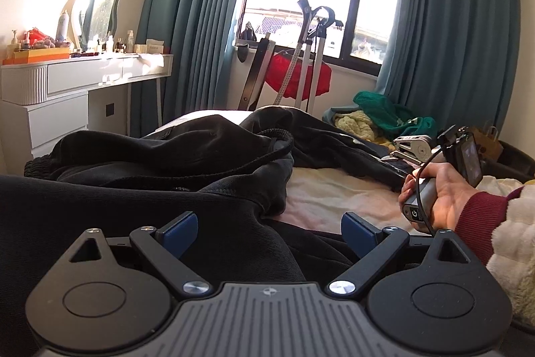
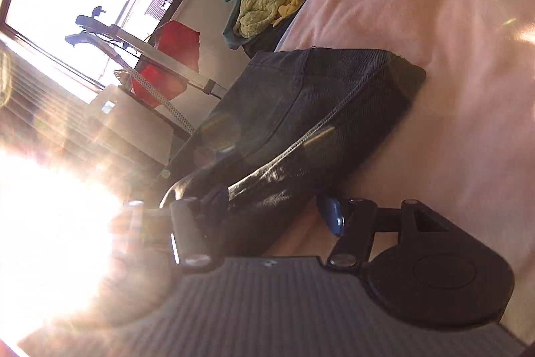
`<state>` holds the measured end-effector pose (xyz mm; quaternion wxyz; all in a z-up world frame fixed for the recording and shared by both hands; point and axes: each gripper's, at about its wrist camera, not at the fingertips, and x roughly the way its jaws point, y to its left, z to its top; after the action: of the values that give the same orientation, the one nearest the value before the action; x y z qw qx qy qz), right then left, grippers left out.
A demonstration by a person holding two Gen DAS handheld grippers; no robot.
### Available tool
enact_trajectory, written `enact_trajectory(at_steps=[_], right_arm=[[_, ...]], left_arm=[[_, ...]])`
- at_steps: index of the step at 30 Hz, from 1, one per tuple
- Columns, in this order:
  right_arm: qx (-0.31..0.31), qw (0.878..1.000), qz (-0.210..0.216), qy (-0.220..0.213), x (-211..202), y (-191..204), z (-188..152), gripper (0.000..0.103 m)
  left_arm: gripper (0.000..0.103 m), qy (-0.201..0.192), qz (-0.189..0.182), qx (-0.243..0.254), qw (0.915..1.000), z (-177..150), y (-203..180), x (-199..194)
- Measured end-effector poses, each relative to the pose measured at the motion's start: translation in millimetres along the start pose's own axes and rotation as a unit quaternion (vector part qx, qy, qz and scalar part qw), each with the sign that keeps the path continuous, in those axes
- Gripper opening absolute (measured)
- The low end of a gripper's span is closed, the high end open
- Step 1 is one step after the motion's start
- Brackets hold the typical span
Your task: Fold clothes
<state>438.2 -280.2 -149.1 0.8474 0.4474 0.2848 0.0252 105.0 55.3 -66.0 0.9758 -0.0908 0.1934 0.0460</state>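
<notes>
A rumpled black garment (image 1: 160, 163) lies across the pink bed sheet (image 1: 337, 193) and fills the near left of the left wrist view. My left gripper (image 1: 269, 228) is open, its blue pads just above the black cloth, holding nothing. In the left wrist view my right gripper (image 1: 406, 151) lies low at the garment's far right edge, held by a hand. In the right wrist view my right gripper (image 2: 267, 209) has a dark stitched hem (image 2: 301, 109) of the garment between its fingers, jaws closed on it; sun glare hides the left finger.
A pile of green and yellow clothes (image 1: 378, 119) lies at the far right of the bed. A white dressing table (image 1: 83, 79) stands at the left. A stand with a red cloth (image 1: 301, 76) is by the window. Teal curtains hang behind.
</notes>
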Motion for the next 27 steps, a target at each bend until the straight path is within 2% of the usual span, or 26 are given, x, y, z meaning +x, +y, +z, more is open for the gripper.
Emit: enact_trajectory(at_steps=[1, 2, 5, 10, 16, 19, 21, 23, 27], right_arm=[[0.000, 1.000, -0.004, -0.010, 4, -1, 5, 0.052], [-0.002, 1.000, -0.010, -0.019, 7, -1, 9, 0.036], [-0.037, 0.998, -0.030, -0.043, 3, 4, 24, 0.010], [-0.089, 0.989, -0.056, -0.104, -40, 27, 61, 0.007], [-0.119, 0.970, -0.108, -0.182, -122, 22, 146, 0.007], [-0.132, 0.959, -0.137, -0.208, -164, 0, 182, 0.007], [-0.136, 0.957, -0.158, -0.203, -182, -28, 191, 0.007], [-0.130, 0.956, -0.178, -0.192, -188, -60, 187, 0.007], [-0.081, 0.964, -0.193, -0.165, -194, -132, 161, 0.007]], left_arm=[[0.094, 0.000, -0.002, 0.000, 1.0000, -2, 1, 4], [0.094, 0.001, -0.003, 0.000, 1.0000, -3, 1, 8], [0.094, 0.005, -0.002, 0.001, 1.0000, -7, 2, 18], [0.094, -0.002, -0.010, 0.004, 0.9999, -7, 2, 20], [0.094, -0.009, -0.027, -0.002, 0.9996, -5, 0, 6], [0.094, -0.016, -0.032, 0.001, 0.9993, -3, -2, -2], [0.094, -0.018, -0.035, 0.009, 0.9992, -4, -5, -4], [0.094, -0.017, -0.037, 0.018, 0.9990, -5, -9, -5], [0.094, -0.008, -0.039, 0.034, 0.9986, -10, -17, -2]])
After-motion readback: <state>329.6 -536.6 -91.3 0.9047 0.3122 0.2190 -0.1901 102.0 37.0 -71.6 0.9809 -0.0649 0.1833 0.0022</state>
